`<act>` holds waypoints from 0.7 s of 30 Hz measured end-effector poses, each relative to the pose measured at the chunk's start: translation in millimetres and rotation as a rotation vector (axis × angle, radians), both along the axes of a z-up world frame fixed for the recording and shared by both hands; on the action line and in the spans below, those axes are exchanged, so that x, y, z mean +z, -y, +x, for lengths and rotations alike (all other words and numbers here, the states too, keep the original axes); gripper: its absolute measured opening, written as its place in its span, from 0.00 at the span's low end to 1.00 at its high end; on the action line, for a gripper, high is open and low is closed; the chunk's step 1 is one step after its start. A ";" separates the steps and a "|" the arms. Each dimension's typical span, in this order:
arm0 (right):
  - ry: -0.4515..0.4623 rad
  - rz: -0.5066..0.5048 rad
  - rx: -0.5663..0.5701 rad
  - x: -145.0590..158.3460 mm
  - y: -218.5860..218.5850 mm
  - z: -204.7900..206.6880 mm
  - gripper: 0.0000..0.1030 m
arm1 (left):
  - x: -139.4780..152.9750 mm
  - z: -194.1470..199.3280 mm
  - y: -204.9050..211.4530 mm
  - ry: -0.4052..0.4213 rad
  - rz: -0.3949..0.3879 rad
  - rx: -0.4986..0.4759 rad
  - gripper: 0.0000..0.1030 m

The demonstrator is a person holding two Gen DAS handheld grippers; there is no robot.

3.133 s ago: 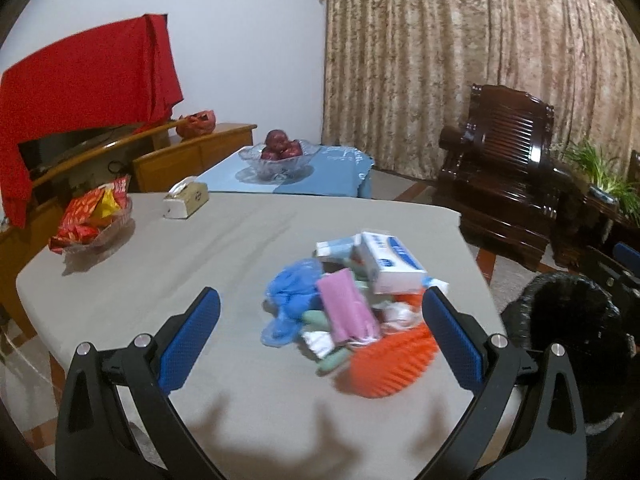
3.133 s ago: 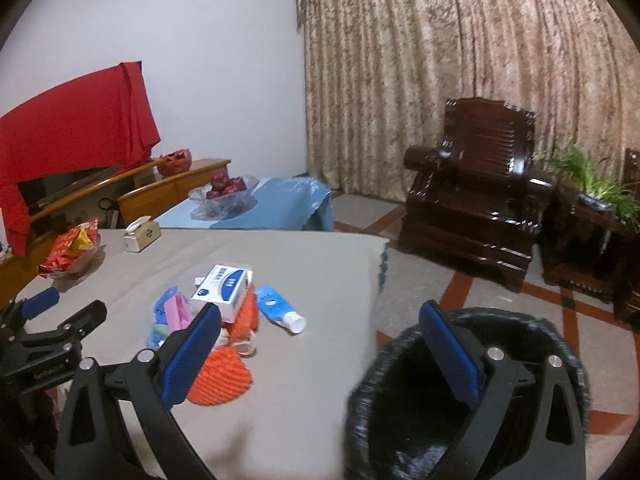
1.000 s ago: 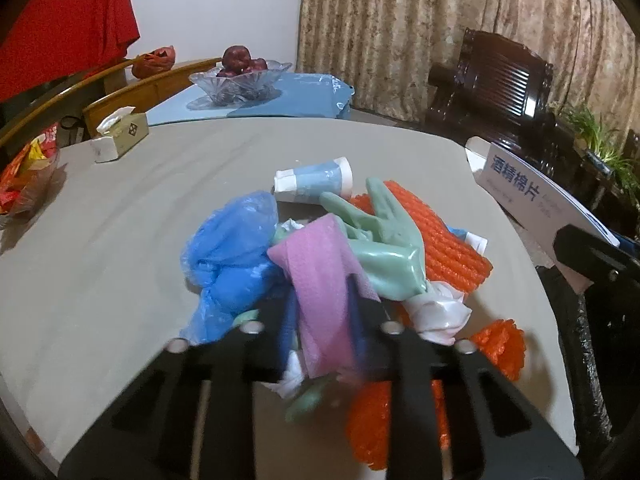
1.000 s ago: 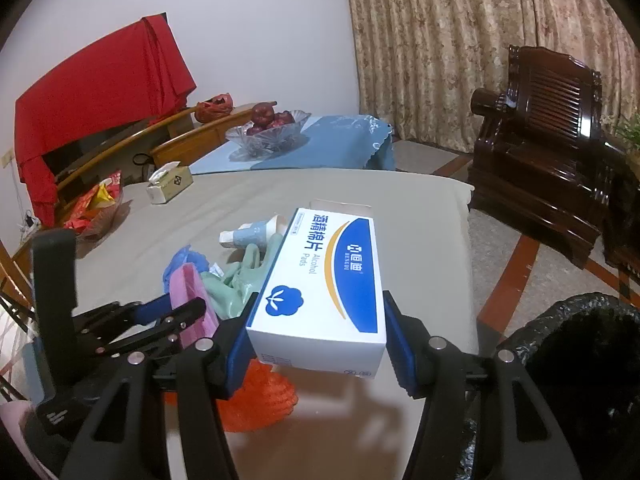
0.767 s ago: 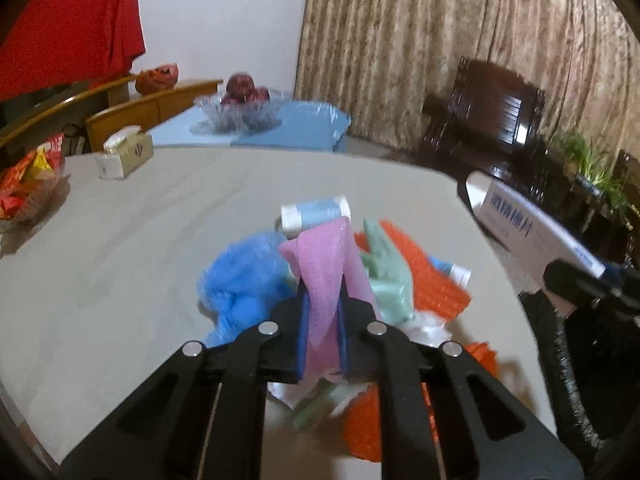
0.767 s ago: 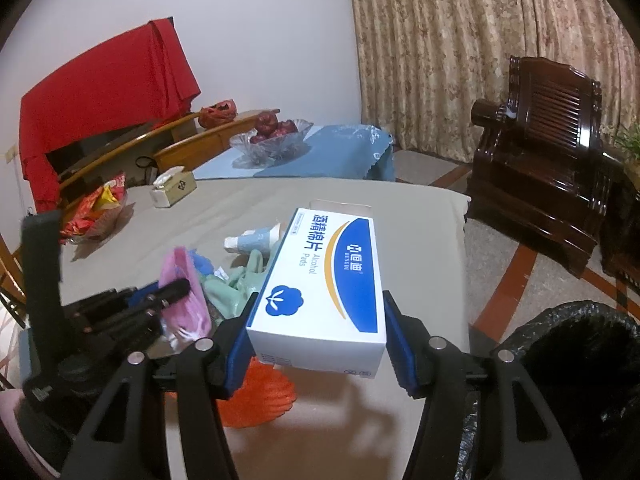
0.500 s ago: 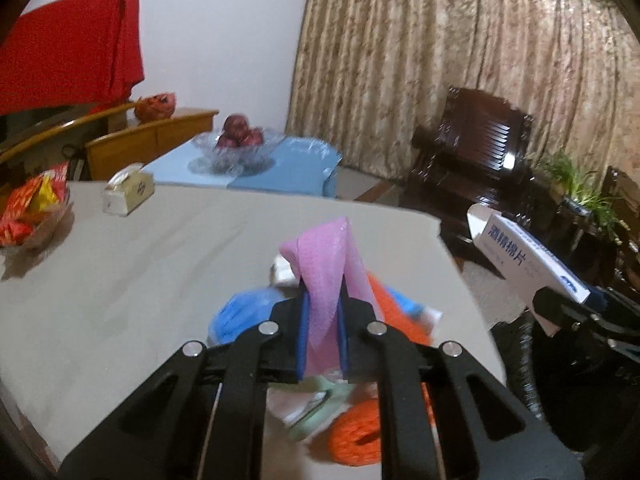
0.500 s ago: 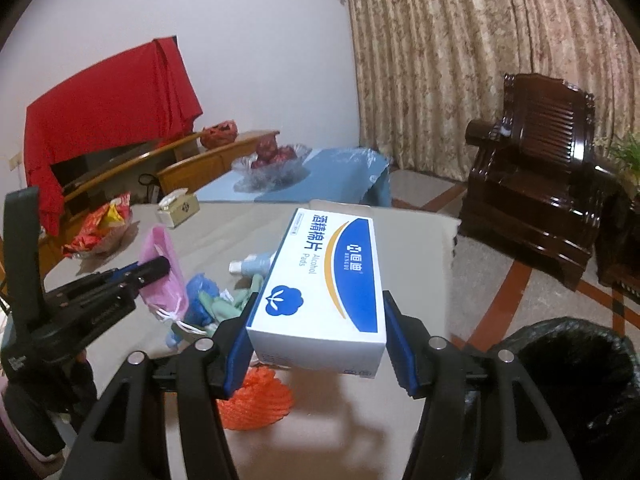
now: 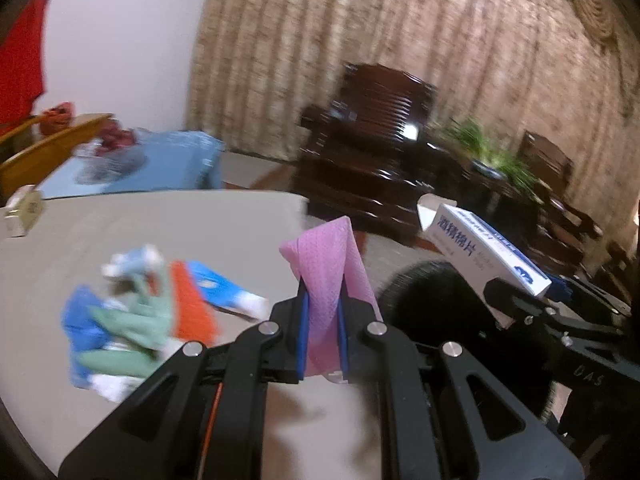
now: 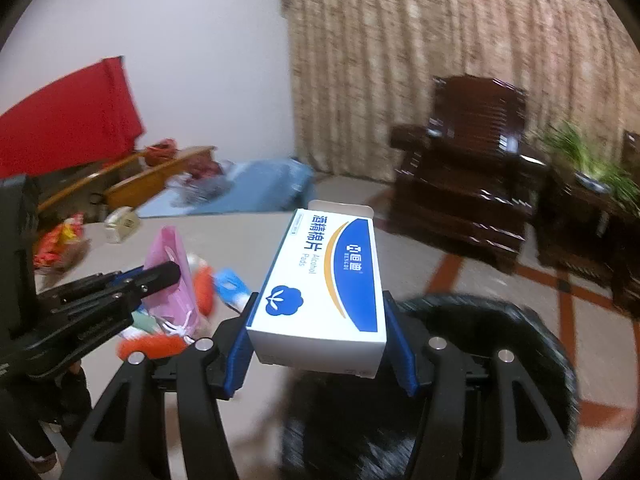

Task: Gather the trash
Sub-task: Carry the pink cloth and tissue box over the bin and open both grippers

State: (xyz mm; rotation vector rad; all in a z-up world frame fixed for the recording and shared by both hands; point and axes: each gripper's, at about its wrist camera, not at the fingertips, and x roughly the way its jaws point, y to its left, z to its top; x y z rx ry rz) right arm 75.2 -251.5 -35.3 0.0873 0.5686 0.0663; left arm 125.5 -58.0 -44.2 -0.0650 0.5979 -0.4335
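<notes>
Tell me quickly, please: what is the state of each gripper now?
Left gripper: shut on the pink mask.
Right gripper: shut on the alcohol pads box.

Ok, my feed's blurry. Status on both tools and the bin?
Left tool shut on pink mask. Right tool shut on alcohol pads box. Black trash bin below, nothing blocking.

A patterned beige curtain hangs straight ahead, beside a white wall. Before it stands a dark carved wooden armchair (a green plant at its right), on tiled floor.
</notes>
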 end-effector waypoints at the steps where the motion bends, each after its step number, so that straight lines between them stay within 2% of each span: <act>1: -0.012 -0.002 -0.016 -3.2 7.0 -3.2 0.56 | -3.8 -0.1 7.6 -0.008 0.000 -0.019 0.11; 7: -0.113 -0.006 -0.119 -38.6 44.5 -28.5 0.56 | -37.2 3.9 73.4 -0.072 0.024 -0.158 0.11; 12: -0.173 0.032 -0.167 -56.0 65.1 -41.4 0.55 | -68.5 6.1 109.6 -0.126 0.052 -0.234 0.12; 14: -0.192 0.036 -0.175 -60.9 71.5 -43.5 0.55 | -77.9 5.9 118.3 -0.145 0.062 -0.258 0.20; 16: -0.205 0.040 -0.186 -64.0 76.0 -46.2 0.59 | -84.6 4.0 121.2 -0.157 0.067 -0.271 0.36; 19: -0.203 0.044 -0.204 -65.9 82.9 -50.5 0.64 | -88.1 1.0 117.4 -0.162 0.061 -0.271 0.49; 20: -0.200 0.047 -0.212 -66.0 86.7 -52.3 0.68 | -86.8 2.0 111.3 -0.160 0.055 -0.262 0.51; 21: -0.196 0.050 -0.215 -65.3 87.0 -52.6 0.73 | -85.6 0.7 107.6 -0.156 0.051 -0.254 0.60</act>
